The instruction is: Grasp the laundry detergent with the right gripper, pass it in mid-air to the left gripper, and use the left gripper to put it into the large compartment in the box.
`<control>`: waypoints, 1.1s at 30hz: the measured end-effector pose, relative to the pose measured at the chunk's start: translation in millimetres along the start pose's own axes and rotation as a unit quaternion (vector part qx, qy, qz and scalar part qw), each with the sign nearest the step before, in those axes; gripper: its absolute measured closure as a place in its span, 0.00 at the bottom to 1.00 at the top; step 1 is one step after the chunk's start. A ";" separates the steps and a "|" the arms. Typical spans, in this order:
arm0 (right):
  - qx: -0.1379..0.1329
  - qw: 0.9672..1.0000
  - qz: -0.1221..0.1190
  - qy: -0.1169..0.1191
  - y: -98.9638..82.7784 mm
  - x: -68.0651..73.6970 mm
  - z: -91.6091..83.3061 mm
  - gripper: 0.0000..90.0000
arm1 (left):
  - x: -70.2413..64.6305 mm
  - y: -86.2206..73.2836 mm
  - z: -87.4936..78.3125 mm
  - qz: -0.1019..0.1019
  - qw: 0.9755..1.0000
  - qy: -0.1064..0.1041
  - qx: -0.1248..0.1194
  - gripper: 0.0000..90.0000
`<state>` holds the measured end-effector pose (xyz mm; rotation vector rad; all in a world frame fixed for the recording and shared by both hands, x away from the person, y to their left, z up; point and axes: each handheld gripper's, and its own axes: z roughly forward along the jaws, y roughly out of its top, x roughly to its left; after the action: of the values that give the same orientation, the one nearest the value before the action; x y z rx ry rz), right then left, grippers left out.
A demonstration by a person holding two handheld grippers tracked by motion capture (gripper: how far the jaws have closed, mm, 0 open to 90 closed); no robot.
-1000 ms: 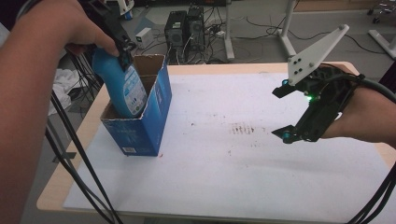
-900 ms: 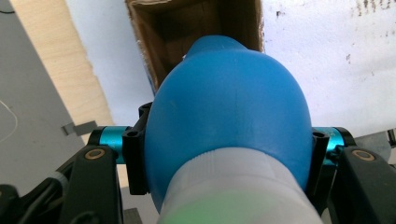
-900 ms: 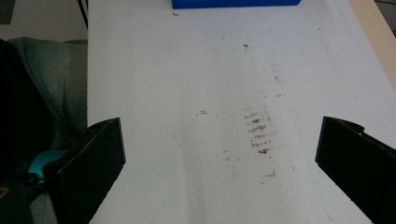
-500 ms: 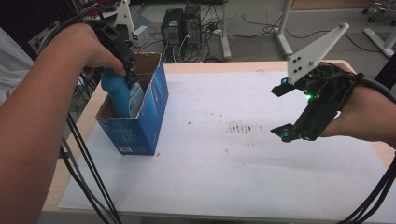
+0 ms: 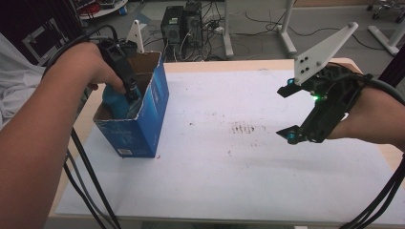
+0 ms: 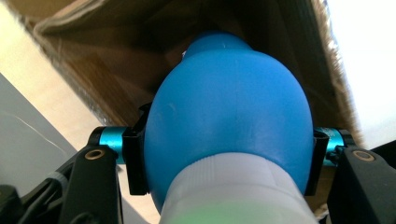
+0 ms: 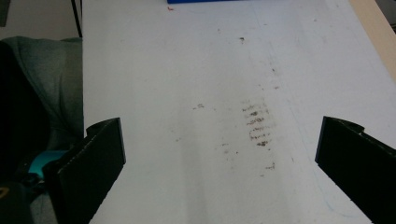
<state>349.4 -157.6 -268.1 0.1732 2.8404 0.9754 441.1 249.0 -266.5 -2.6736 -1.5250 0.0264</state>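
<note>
Blue bottle (image 5: 116,102) sunk deeper into box (image 5: 143,125).

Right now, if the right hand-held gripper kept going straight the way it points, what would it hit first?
Probably the blue cardboard box across the table. The right hand-held gripper, jaws open, points over bare, smudged white tabletop; the box's edge shows at the far end, though height is hard to judge.

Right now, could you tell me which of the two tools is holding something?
The left tool, down in the blue box, is shut on the blue bottle; the right tool hangs open over the table.
</note>
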 end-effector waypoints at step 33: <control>0.005 1.000 0.001 -0.001 2.7 -0.9 4.0 0.01 | -0.5 3.6 23.7 0.126 0.992 -0.008 -0.015 0.40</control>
<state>351.1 -153.2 -269.4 0.1779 2.8452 0.9613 442.8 247.8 -290.4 -2.8772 -1.1912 0.0366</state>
